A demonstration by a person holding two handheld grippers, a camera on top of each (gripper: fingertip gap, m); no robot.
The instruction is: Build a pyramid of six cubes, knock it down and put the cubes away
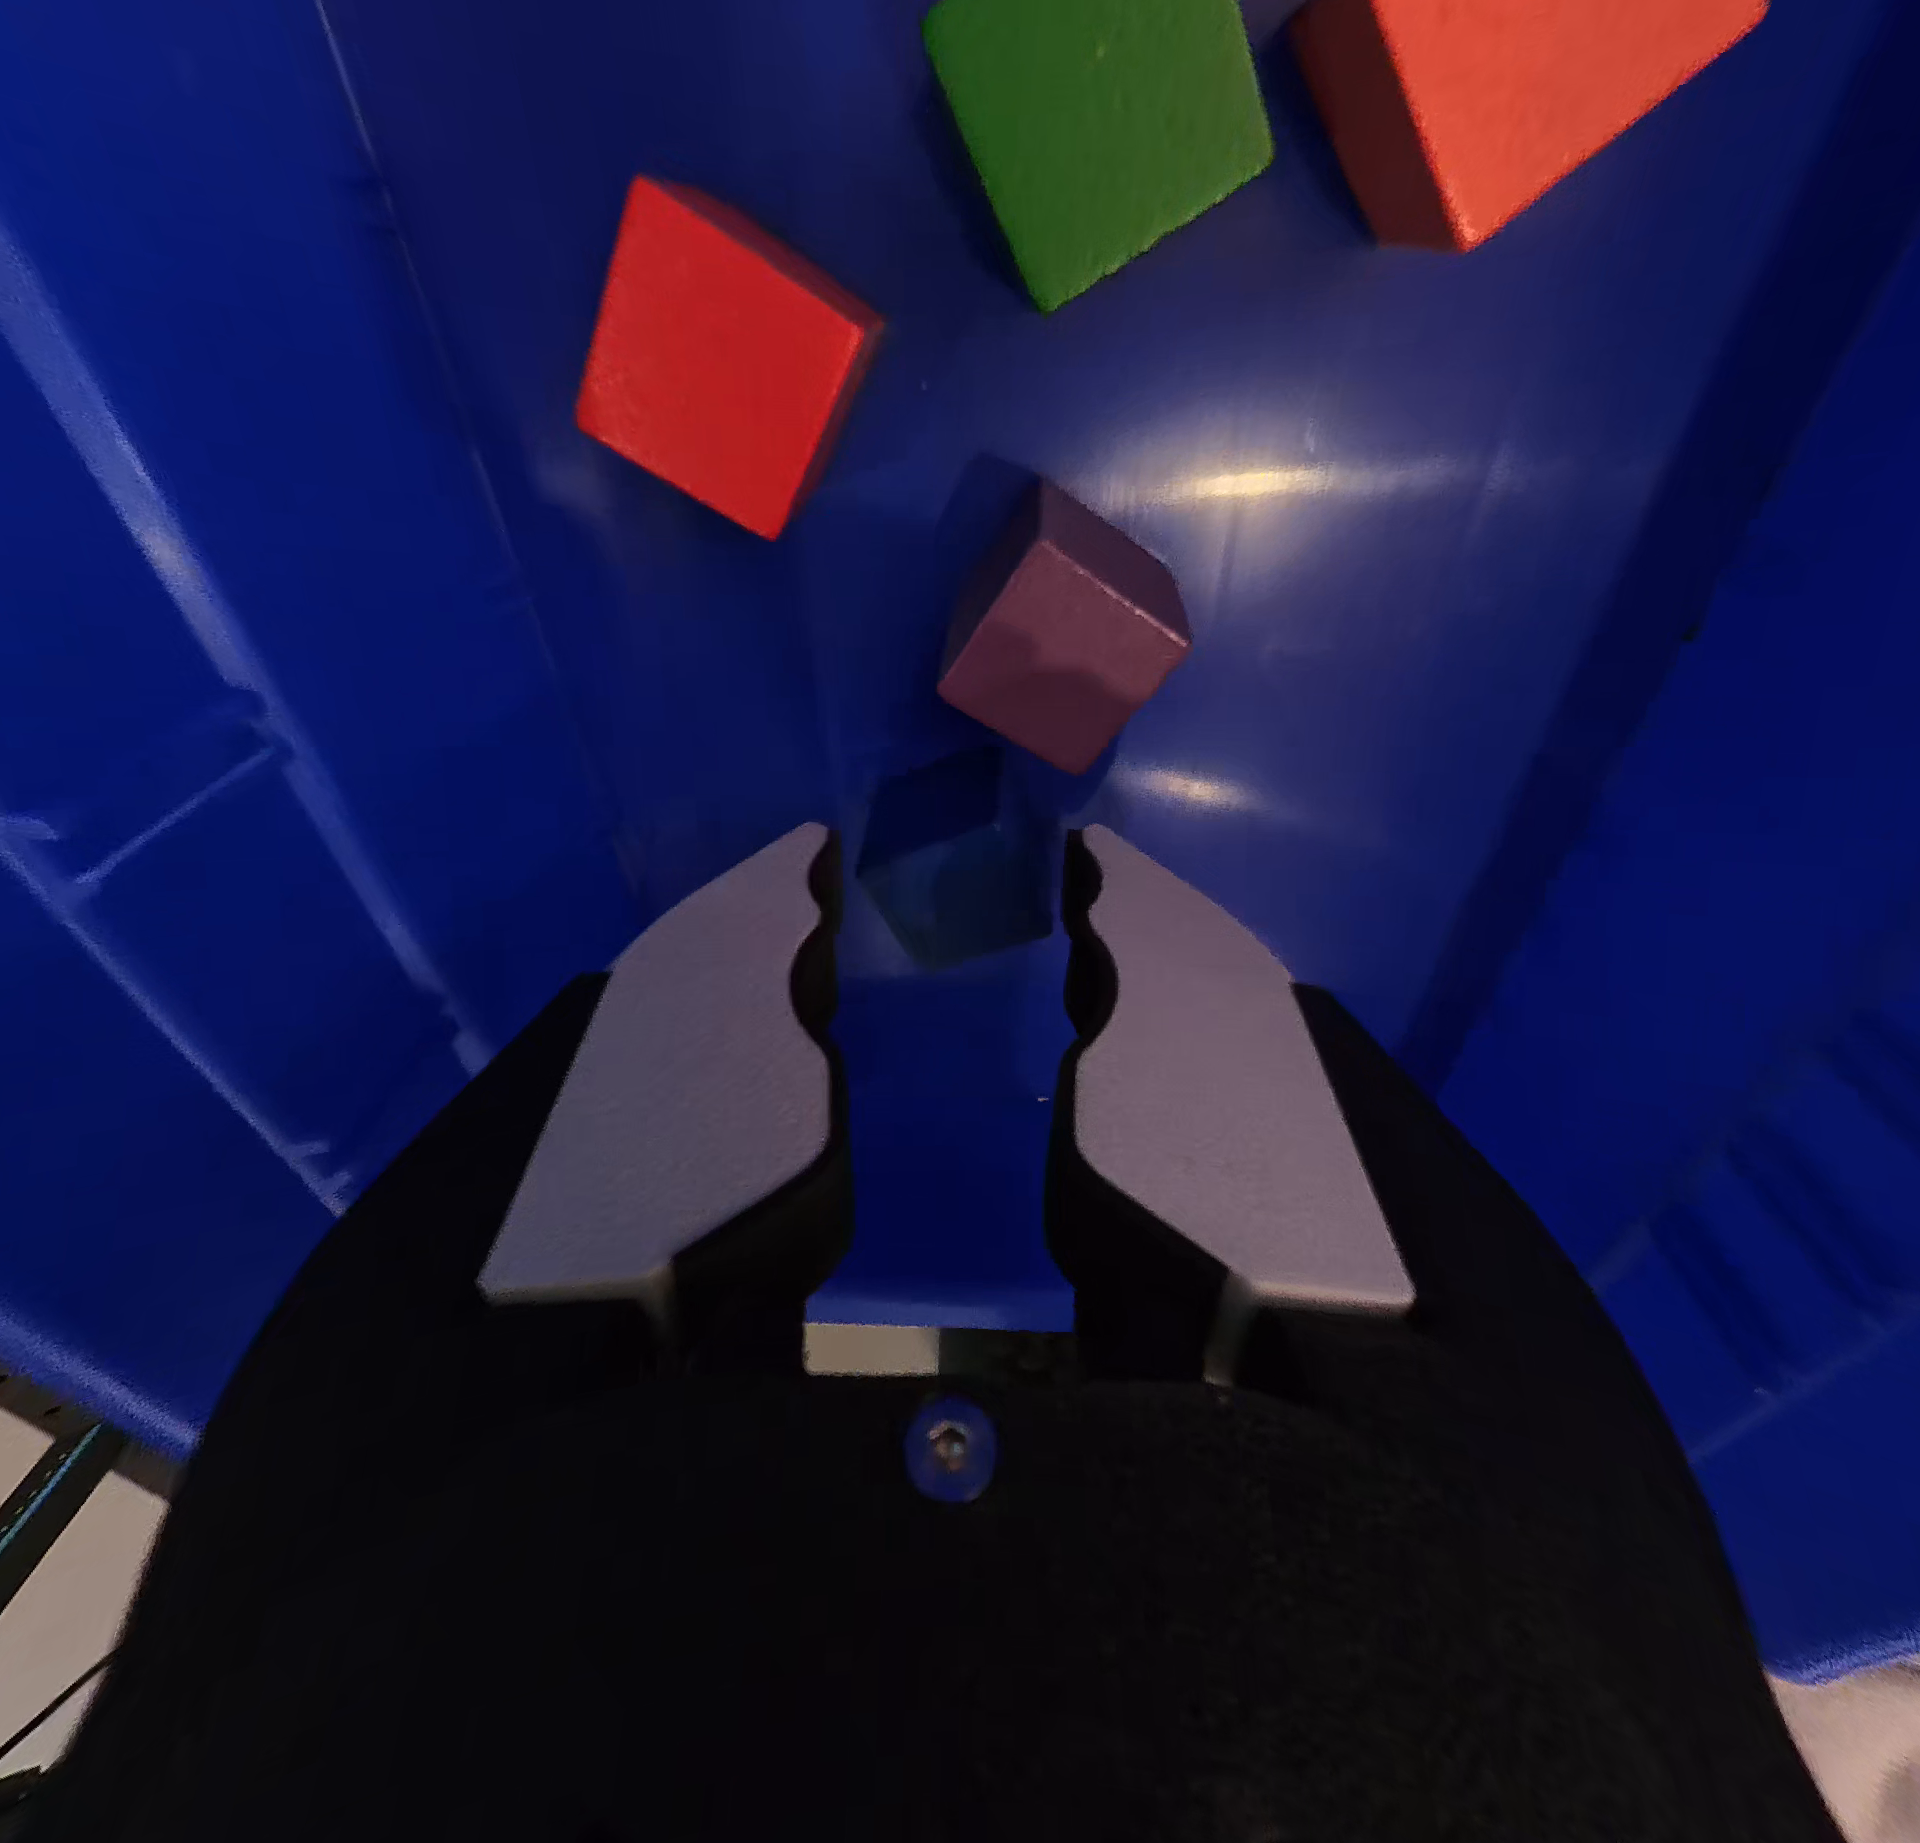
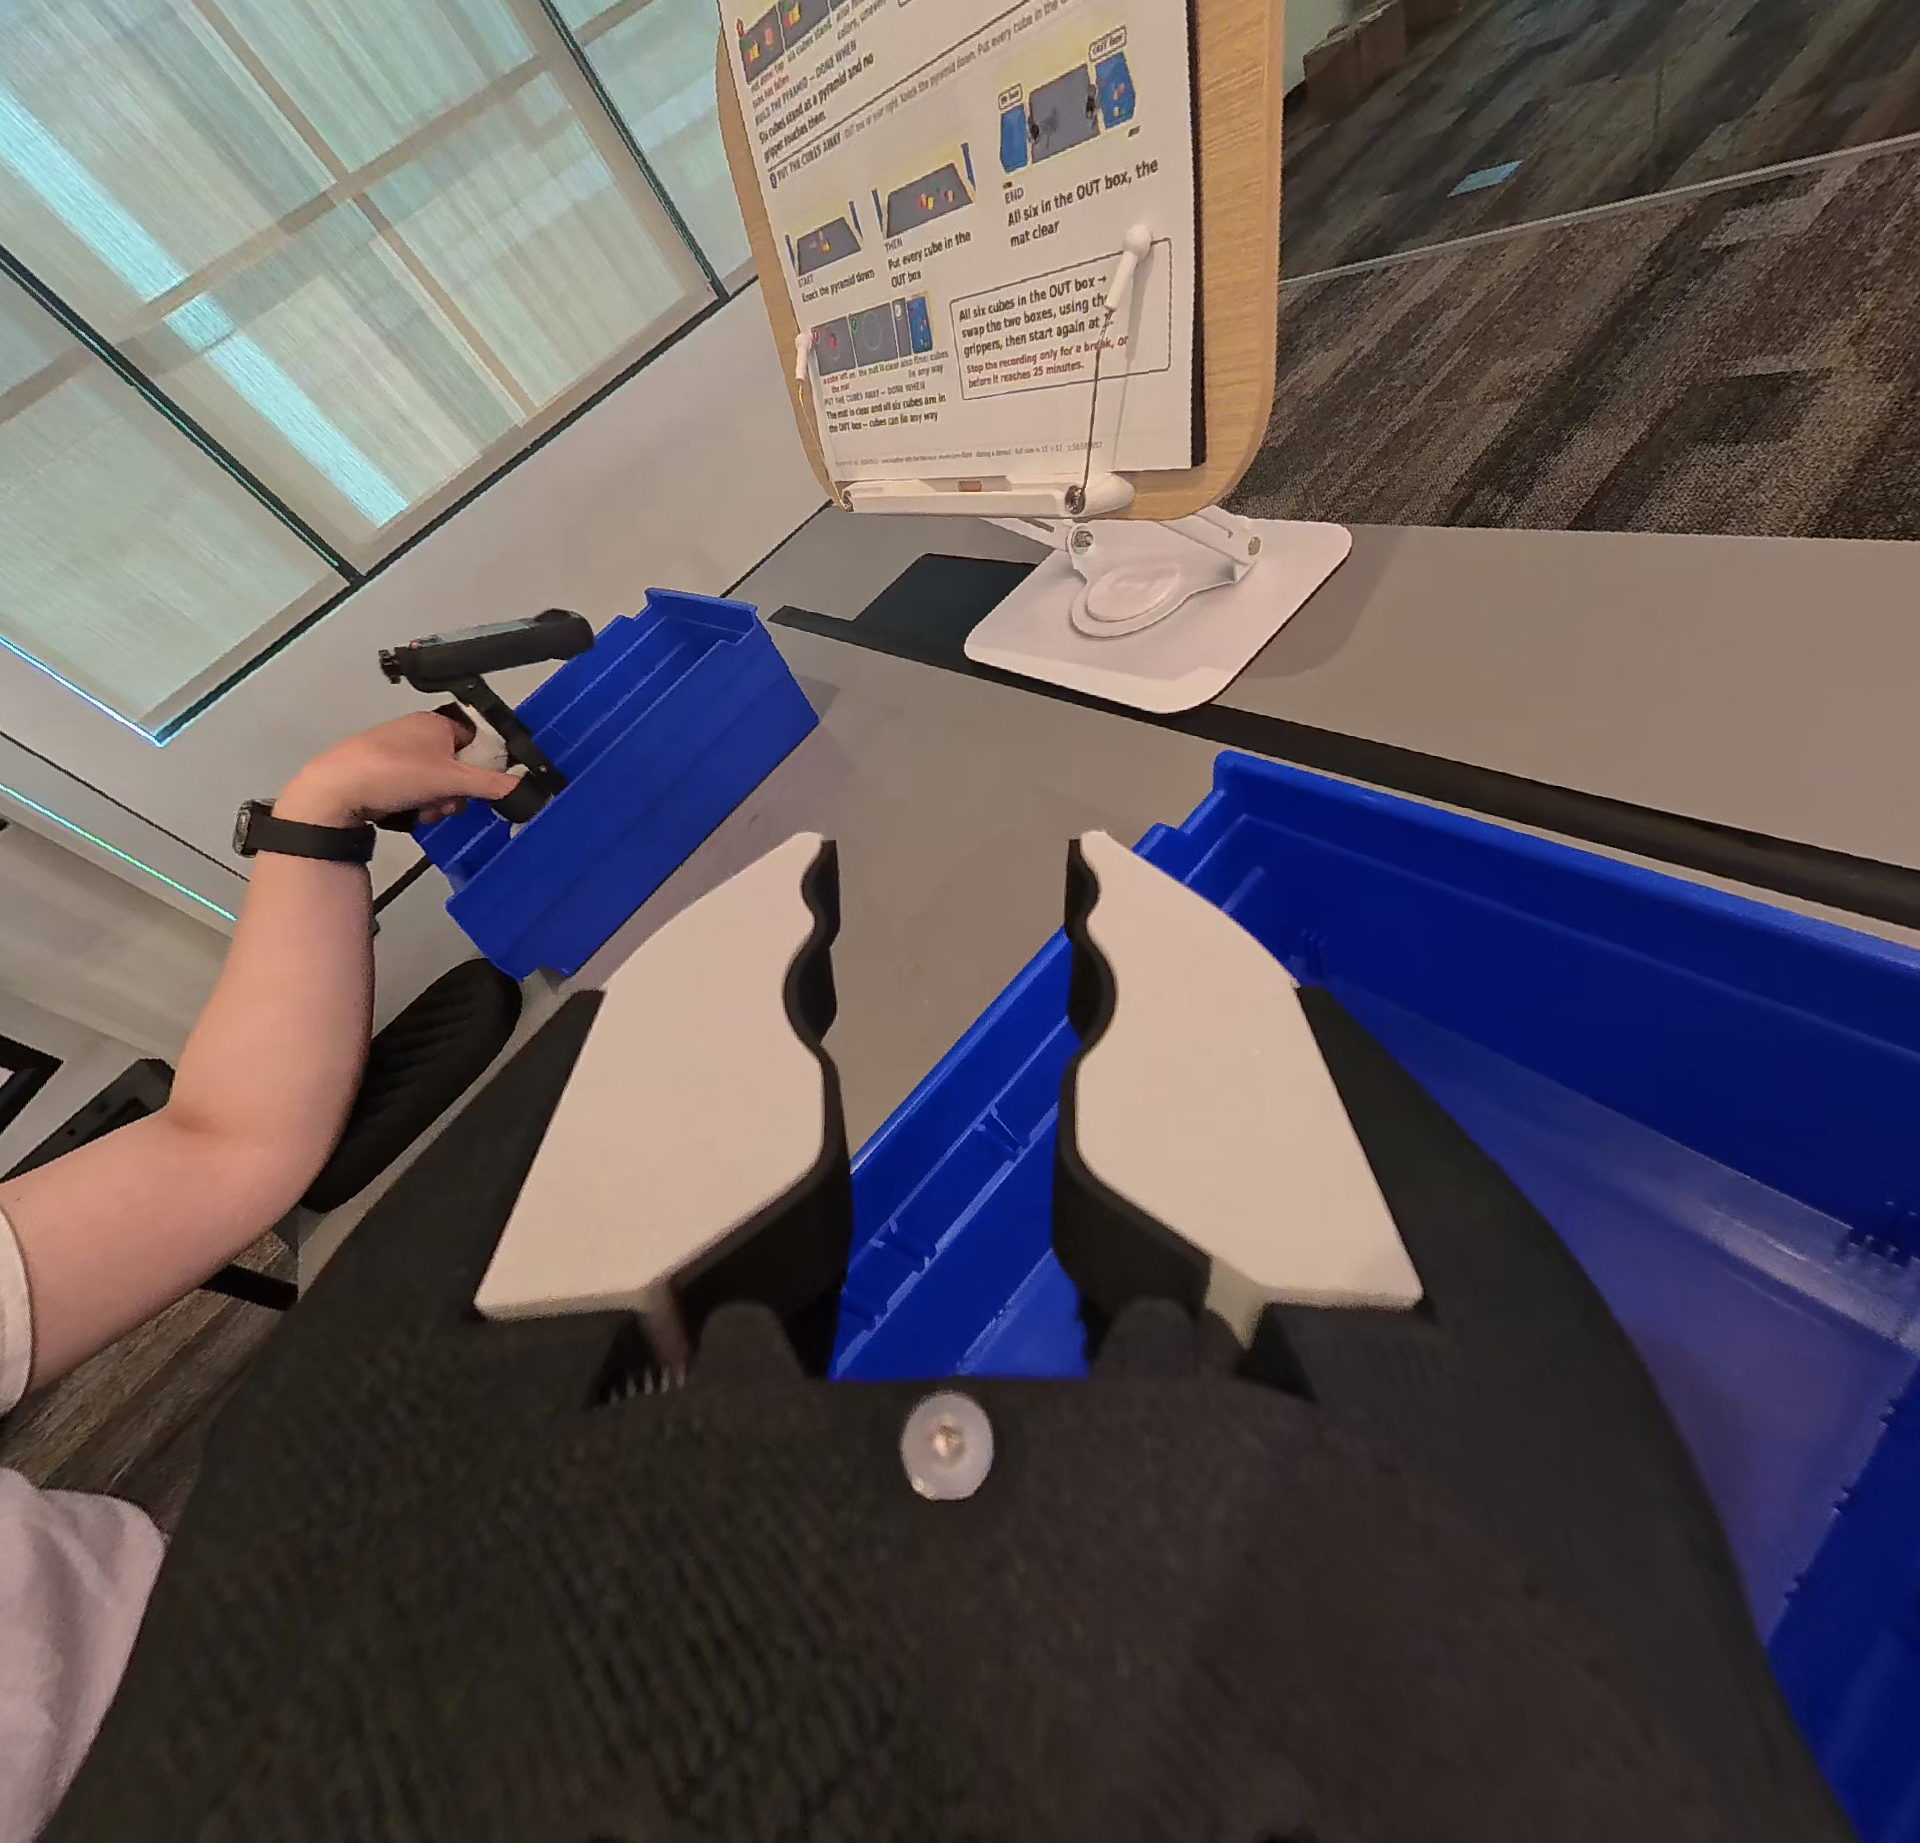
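Note:
My left gripper [image 1: 948, 848] is open and reaches down into a blue bin [image 1: 312, 650]. A dark blue cube [image 1: 951, 884] lies on the bin floor right between its fingertips, with a thin gap on each side. A purple cube [image 1: 1060, 640] lies just beyond it. A red cube [image 1: 717, 359], a green cube [image 1: 1101, 110] and an orange cube [image 1: 1538, 79] lie farther in. My right gripper [image 2: 951, 858] is open and empty, above the left wall of a second blue bin [image 2: 1558, 1014], which shows no cubes.
In the right wrist view the far blue bin [image 2: 644, 754] stands at the table's left end, with a person's hand [image 2: 384, 765] holding the left gripper over it. A sheet on a wooden stand [image 2: 987, 183] with a white base stands at the back of the grey table [image 2: 935, 754]. Left tips to right tips: about 60 centimeters.

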